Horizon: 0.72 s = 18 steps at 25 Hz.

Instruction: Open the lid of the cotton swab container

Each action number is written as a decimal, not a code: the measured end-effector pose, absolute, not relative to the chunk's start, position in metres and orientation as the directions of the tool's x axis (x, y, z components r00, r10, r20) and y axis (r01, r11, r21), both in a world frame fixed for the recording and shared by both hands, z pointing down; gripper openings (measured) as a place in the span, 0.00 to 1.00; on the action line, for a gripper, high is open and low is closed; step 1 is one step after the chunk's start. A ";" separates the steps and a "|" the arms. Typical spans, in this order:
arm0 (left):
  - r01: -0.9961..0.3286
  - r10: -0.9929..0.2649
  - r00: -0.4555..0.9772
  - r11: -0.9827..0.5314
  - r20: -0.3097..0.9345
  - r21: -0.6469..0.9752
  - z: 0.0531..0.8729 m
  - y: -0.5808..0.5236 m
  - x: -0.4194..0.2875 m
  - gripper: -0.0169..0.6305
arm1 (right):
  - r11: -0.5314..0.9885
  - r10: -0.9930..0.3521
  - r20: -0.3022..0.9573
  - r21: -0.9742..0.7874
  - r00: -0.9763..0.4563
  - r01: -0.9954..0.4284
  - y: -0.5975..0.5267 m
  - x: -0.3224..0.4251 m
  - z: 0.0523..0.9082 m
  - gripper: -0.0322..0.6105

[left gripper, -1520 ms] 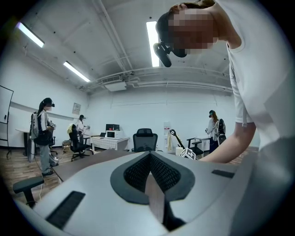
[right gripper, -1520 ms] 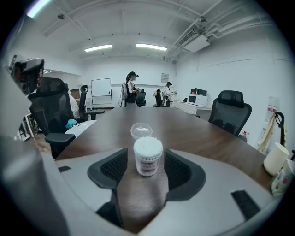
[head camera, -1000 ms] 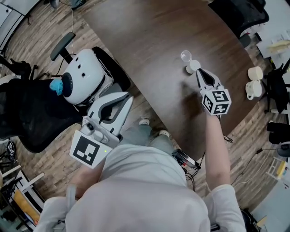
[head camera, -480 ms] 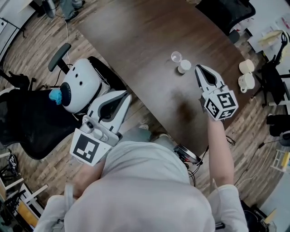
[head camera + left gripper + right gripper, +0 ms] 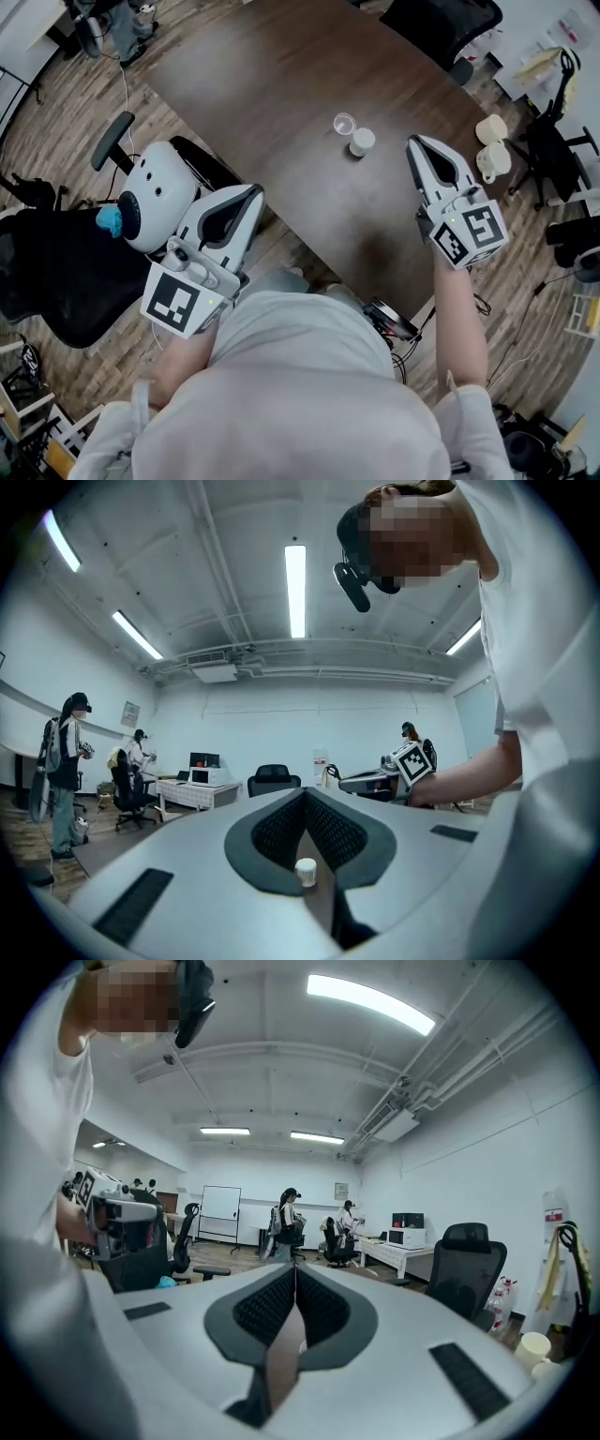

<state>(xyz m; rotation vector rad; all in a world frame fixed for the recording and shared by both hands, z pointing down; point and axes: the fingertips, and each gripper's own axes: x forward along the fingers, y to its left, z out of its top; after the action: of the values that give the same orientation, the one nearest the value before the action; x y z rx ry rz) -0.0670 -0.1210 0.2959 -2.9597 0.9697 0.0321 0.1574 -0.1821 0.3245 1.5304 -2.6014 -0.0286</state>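
On the dark wooden table (image 5: 281,84) stands the small white cotton swab container (image 5: 362,142), with its clear round lid (image 5: 344,123) lying beside it to the upper left. My right gripper (image 5: 414,142) hovers to the right of the container, apart from it, jaws shut and empty. My left gripper (image 5: 254,191) is held off the table's near left edge, also shut and empty. In the left gripper view the closed jaws (image 5: 305,794) frame the distant container (image 5: 306,872). The right gripper view shows its jaws (image 5: 295,1267) pressed together with nothing between them.
A white rounded device with a blue piece (image 5: 155,192) sits on a black chair left of the table. Two white cups (image 5: 493,145) stand on the floor side at the right. Office chairs (image 5: 436,23) ring the table. Several people stand in the far room.
My right gripper has lifted away from the container toward the right and now hangs clear of it. The container and lid have stayed in place. The left gripper has barely shifted.
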 end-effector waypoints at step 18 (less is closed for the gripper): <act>-0.582 -0.582 0.813 -0.813 -0.015 -0.024 0.290 -0.140 -0.053 0.05 | 0.347 -0.937 -0.049 0.012 -0.347 -0.938 -0.108 0.186 0.247 0.08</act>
<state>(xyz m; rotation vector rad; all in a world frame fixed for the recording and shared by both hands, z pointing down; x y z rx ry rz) -0.0528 -0.1401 0.2900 -2.9652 0.9512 0.0109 0.1860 -0.1079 0.2466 1.8133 -2.6048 -0.0602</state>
